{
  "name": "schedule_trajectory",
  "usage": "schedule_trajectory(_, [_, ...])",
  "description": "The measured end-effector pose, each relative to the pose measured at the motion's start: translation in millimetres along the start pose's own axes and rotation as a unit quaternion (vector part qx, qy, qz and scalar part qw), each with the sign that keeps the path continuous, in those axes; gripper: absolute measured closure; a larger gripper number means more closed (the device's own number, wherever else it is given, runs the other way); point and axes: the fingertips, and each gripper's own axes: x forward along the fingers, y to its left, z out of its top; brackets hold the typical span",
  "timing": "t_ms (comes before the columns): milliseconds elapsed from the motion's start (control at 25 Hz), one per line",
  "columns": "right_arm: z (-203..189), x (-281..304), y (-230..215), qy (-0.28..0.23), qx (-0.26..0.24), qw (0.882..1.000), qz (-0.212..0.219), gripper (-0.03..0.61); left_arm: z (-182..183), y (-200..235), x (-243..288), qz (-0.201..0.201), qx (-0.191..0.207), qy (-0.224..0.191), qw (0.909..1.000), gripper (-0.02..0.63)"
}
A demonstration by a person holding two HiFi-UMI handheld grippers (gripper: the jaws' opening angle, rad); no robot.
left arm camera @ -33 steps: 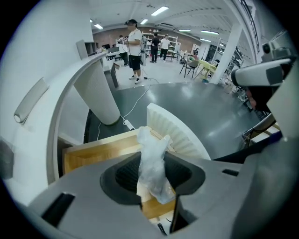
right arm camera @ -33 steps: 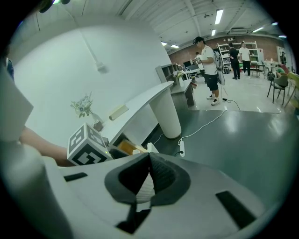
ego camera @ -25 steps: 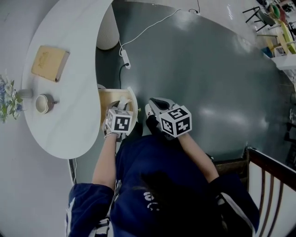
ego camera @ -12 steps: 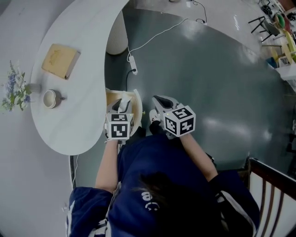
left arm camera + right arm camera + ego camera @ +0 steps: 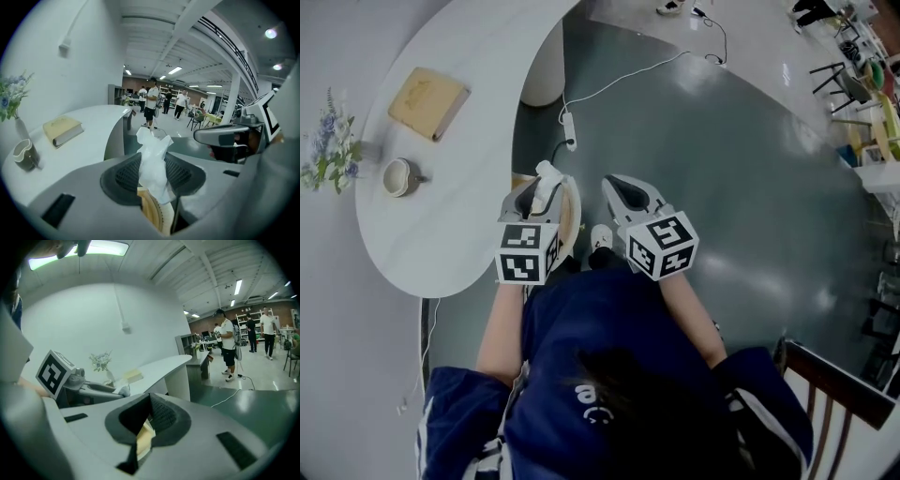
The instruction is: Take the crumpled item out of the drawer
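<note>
Quick count from my end: 2 grippers, 1 crumpled white item (image 5: 152,161), 1 wooden drawer (image 5: 568,217), and on the curved white bench (image 5: 469,225) there's 1 book (image 5: 428,90), 1 mug (image 5: 397,176) and 1 bunch of flowers (image 5: 331,155). There's also 1 power strip (image 5: 569,122) with its cable on the dark floor.

The left gripper (image 5: 542,187) is held out in front of the body at the bench edge, pointing forward and somewhat down. Its jaws are partly closed and pinching the crumpled item, which sticks up past the tips. So the item is in the left jaws, above the drawer. The right gripper (image 5: 619,192) sits just beside it on the right, over the floor. Its jaws are closed together with nothing gripped, and only a pale sliver shows through the gap below them.

Compared with 1 second ago, both grippers have come up. The left tips were down in the drawer then, and now the item is lifted clear of it.
</note>
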Motion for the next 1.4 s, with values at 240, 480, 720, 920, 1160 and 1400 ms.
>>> schedule_trajectory(240, [37, -9, 4, -0.048, -0.024, 0.998, 0.012, 0.571, 41, -9, -21, -0.001, 0.014, -0.066, 0.9977, 0.465])
schedule_trajectory(480, [74, -18, 11, -0.092, -0.060, 0.994, 0.015, 0.571, 81, -11, -45, 0.000, 0.016, -0.134, 0.9909, 0.465])
schedule_trajectory(720, [104, -19, 26, -0.128, -0.099, 0.987, 0.021, 0.571, 117, -12, -69, 0.002, 0.037, -0.201, 0.9789, 0.465])
schedule_trajectory(920, [124, -26, 41, -0.145, -0.139, 0.979, 0.032, 0.571, 143, -15, -93, 0.011, 0.053, -0.244, 0.9683, 0.465])
schedule_trajectory(1160, [150, -35, 50, -0.185, -0.158, 0.969, 0.030, 0.571, 163, -23, -113, 0.000, 0.064, -0.290, 0.9549, 0.465])
schedule_trajectory(1400, [157, -41, 52, -0.202, -0.164, 0.966, 0.016, 0.571, 166, -24, -118, 0.002, 0.074, -0.301, 0.9507, 0.465])
